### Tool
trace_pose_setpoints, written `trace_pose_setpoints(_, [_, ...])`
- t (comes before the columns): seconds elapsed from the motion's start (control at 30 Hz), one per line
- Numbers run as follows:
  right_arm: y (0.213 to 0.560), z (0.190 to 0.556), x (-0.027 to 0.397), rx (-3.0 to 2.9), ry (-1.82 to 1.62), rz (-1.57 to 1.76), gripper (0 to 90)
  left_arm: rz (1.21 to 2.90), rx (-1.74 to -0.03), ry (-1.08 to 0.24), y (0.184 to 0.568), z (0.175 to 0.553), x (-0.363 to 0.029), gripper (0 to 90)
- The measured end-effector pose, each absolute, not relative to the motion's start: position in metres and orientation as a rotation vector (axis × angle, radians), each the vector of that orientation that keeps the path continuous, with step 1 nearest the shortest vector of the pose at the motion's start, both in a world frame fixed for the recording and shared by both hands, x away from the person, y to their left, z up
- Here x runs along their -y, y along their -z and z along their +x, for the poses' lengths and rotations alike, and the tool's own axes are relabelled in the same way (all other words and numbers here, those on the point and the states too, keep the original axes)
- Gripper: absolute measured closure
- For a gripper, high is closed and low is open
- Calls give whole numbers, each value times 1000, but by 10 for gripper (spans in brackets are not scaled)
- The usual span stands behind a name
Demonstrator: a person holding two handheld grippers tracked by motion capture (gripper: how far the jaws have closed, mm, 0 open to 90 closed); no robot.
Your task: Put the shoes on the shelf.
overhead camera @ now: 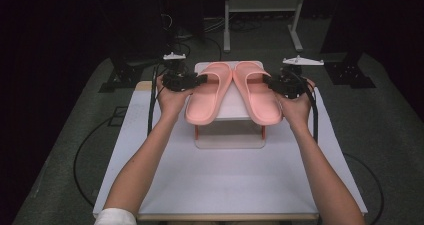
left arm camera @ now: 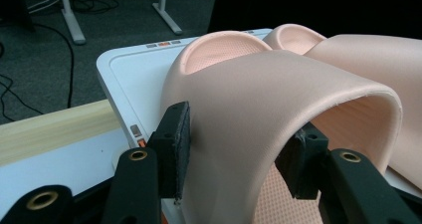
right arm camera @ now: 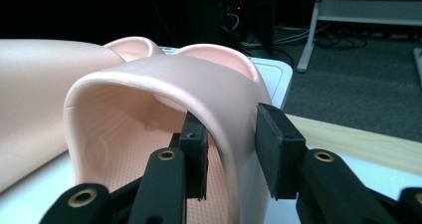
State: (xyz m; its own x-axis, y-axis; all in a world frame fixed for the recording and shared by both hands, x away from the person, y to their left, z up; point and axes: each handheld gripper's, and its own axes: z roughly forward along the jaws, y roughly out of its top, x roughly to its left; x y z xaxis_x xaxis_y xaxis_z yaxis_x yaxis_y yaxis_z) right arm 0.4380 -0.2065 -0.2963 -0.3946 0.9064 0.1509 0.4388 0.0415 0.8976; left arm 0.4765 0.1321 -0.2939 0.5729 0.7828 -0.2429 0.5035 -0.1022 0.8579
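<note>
From above: two pink slippers side by side on a white raised stand (overhead camera: 230, 135) at the middle of the white worktop (overhead camera: 225, 185), toes towards the person, heels fanned slightly apart. Left slipper (overhead camera: 207, 92) met at its outer side by the left tool (overhead camera: 202, 79); right slipper (overhead camera: 260, 92) met likewise by the right tool (overhead camera: 269, 81). Forearms in from the bottom edge. Jaw gaps too small to judge from up here.

Left gripper view, closer in: jaws spread astride the side wall of the left slipper's strap (left arm camera: 259, 94), one pad just outside it, the other under the arch, no squeeze on the foam. Small grey and orange marks (left arm camera: 161, 44) on the stand's rim, too small to read. Pale wooden edge (left arm camera: 54, 129) beside the stand.

Right gripper view: jaws likewise spread around the right slipper's strap (right arm camera: 164, 79), inner pad beneath the arch, outer pad standing clear of the wall with a gap. Dimpled footbed texture plain here, lost from above.
</note>
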Motion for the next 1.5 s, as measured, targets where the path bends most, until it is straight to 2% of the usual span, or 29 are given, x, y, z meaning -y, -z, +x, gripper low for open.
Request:
trace_pose_setpoints(0.53, [293,441,202,-1893,-1348,1395,608,1733,-1066,-315,296,478,-126,482])
trace_pose_setpoints(1.5, [297,463,192,-1886,-1381,1358,597,1689,-1065,-318,300,491,-124,457])
